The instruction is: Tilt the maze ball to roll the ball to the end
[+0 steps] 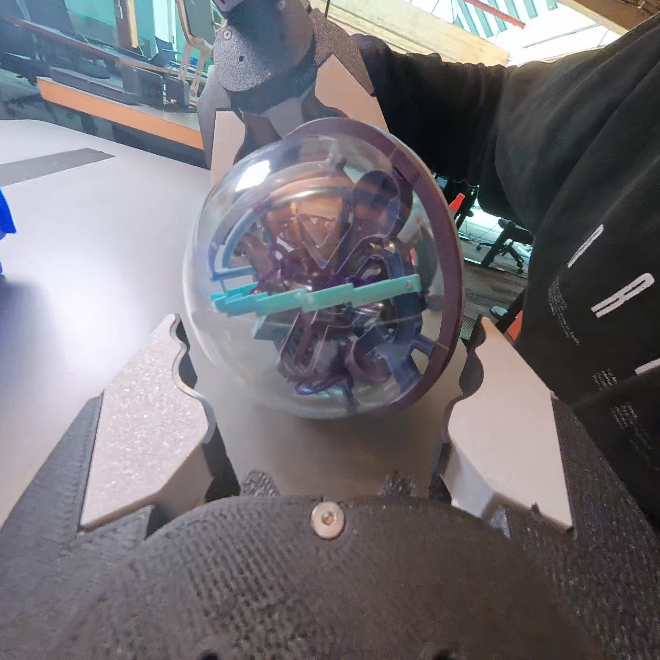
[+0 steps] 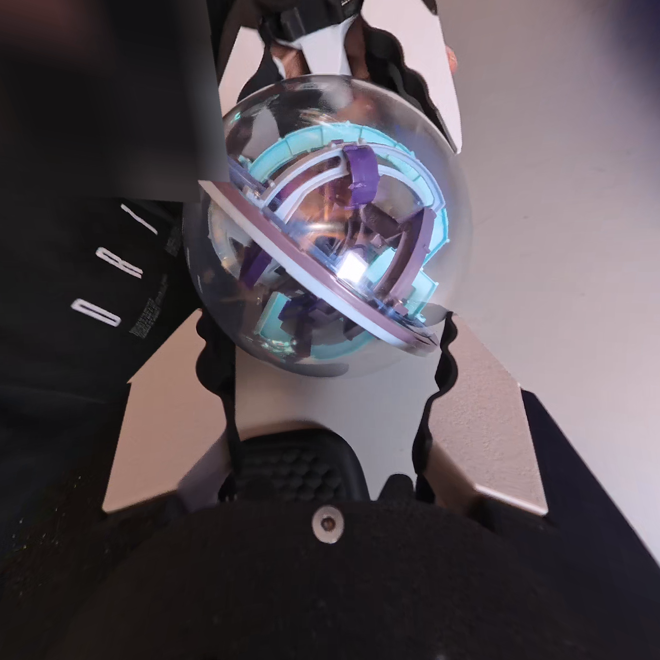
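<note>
The maze ball (image 1: 321,278) is a clear sphere with a purple ring around it and teal, blue and purple tracks inside. It sits between my two grippers, which face each other. My left gripper (image 1: 325,321) is shut on its lower part, one pad on the clear shell and the other by the ring. In the right wrist view the ball (image 2: 321,232) is tilted, its ring running diagonally. My right gripper (image 2: 325,316) is shut on it, both wavy pads against the shell. The right gripper's fingers (image 1: 223,143) reach in from the far side, and the left gripper's fingers (image 2: 439,71) show likewise. I cannot make out the small ball inside.
A grey table (image 1: 89,250) lies under the ball, with a dark strip (image 1: 53,164) at the far left. A blue object (image 1: 5,214) is at the left edge. A person's black sleeve (image 1: 571,178) fills the right side. Desks (image 1: 107,107) stand behind.
</note>
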Action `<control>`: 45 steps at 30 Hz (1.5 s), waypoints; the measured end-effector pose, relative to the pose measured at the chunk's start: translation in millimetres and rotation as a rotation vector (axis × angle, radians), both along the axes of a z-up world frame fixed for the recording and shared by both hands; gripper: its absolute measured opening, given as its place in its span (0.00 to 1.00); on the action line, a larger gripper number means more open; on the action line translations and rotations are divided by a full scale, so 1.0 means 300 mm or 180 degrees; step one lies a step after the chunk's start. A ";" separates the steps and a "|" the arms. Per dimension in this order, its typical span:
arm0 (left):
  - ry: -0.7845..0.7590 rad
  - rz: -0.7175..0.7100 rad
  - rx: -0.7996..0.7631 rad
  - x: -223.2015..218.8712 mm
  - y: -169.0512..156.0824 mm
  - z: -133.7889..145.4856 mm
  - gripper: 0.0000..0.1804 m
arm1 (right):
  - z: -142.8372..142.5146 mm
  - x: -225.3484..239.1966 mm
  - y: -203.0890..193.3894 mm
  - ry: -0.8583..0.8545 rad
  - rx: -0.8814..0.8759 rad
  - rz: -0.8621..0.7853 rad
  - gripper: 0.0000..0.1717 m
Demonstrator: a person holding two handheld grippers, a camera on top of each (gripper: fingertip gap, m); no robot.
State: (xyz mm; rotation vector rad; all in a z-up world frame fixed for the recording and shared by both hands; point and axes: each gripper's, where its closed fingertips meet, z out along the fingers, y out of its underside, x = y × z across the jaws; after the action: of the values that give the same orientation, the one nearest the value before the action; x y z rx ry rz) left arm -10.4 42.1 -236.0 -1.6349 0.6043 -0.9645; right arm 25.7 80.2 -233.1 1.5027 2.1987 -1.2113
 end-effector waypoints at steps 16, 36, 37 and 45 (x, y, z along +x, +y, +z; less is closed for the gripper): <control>-0.0471 -0.0047 -0.0854 -0.066 0.041 -0.061 0.81 | 0.045 -0.061 0.072 0.1215 0.0140 -0.1173 0.78; 0.0975 0.0333 0.0706 -0.119 0.089 0.022 0.79 | -0.073 -0.118 0.020 0.2326 0.1281 -0.1713 0.75; 0.0977 0.0361 0.0701 -0.122 0.089 0.019 0.78 | -0.070 -0.119 0.018 0.2336 0.1280 -0.1707 0.75; 0.0713 0.0461 0.0328 -0.125 0.089 -0.013 0.78 | -0.033 -0.132 0.012 0.2492 0.1362 -0.1634 0.79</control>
State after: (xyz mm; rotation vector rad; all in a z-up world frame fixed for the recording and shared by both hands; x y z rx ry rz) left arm -47.8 68.8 -239.8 -1.6813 0.6651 -0.6399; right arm -13.9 83.9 -242.9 2.1260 2.7856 -1.8143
